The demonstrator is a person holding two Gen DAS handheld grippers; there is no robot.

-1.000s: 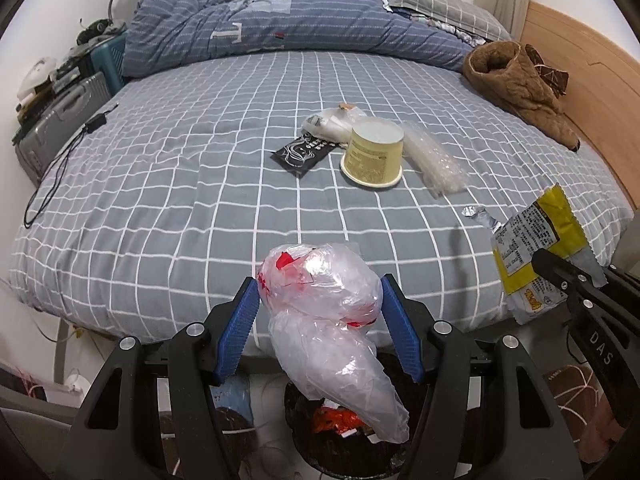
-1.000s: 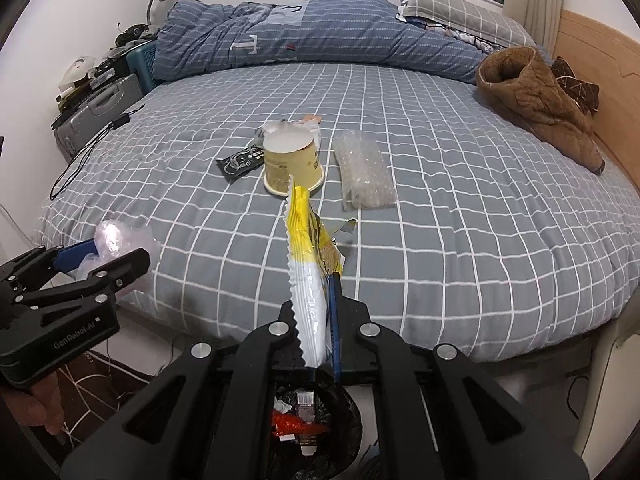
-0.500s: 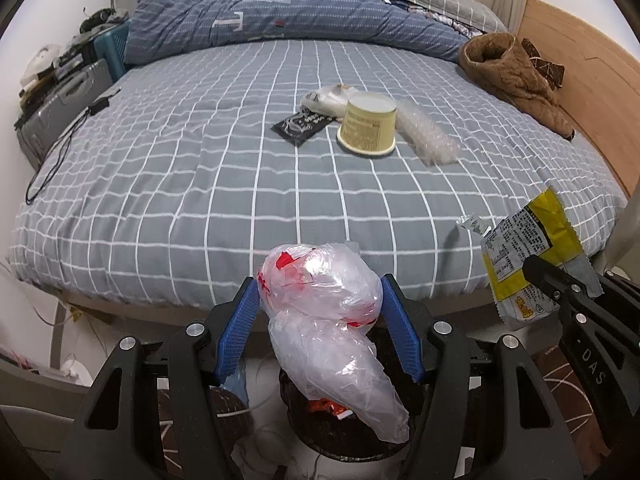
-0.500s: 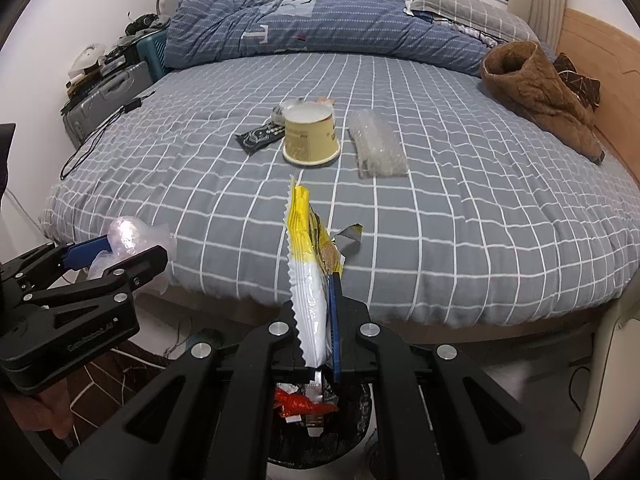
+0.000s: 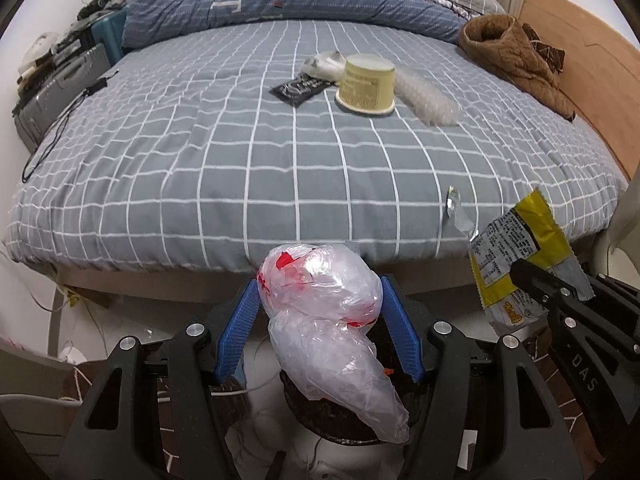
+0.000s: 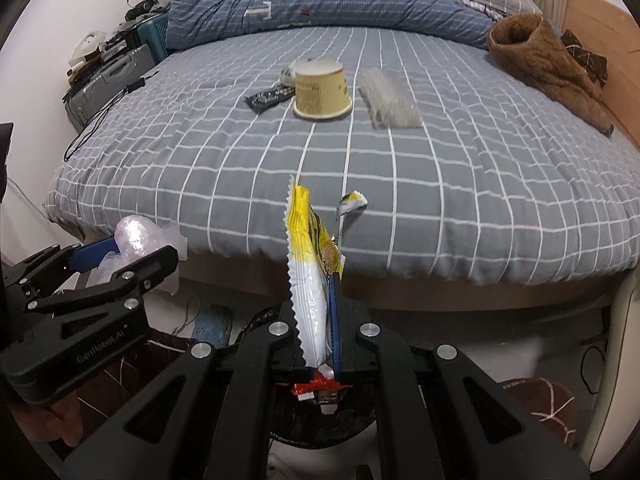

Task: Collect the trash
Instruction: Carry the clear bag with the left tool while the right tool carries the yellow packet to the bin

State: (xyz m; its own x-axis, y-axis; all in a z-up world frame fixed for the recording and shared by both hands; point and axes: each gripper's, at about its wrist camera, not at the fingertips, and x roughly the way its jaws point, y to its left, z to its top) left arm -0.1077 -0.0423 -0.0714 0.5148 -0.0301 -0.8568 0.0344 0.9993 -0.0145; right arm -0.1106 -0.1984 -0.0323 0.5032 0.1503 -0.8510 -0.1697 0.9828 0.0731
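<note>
My left gripper [image 5: 320,300] is shut on a crumpled clear plastic bag [image 5: 332,336] with red print, which hangs down over a black trash bin [image 5: 340,424] on the floor. My right gripper [image 6: 316,304] is shut on a yellow and white snack wrapper [image 6: 306,264], held edge-on above the same bin [image 6: 320,420], where red and white scraps lie. On the grey checked bed [image 5: 224,148] stay an upturned yellow paper cup [image 5: 366,84], a black sachet [image 5: 298,88], a white wrapper [image 5: 324,65] and a clear bubble-wrap piece [image 5: 426,98].
A brown jacket [image 5: 508,52] lies at the bed's right, by the wooden headboard [image 5: 588,80]. A blue duvet [image 5: 280,0] is bunched at the far end. A grey suitcase [image 5: 56,92] and clutter stand left of the bed. A foil scrap [image 5: 456,216] hangs by the snack wrapper.
Both grippers have drawn back from the bed and sunk toward the floor with their loads. The bed's front edge and the bin show more fully now.
</note>
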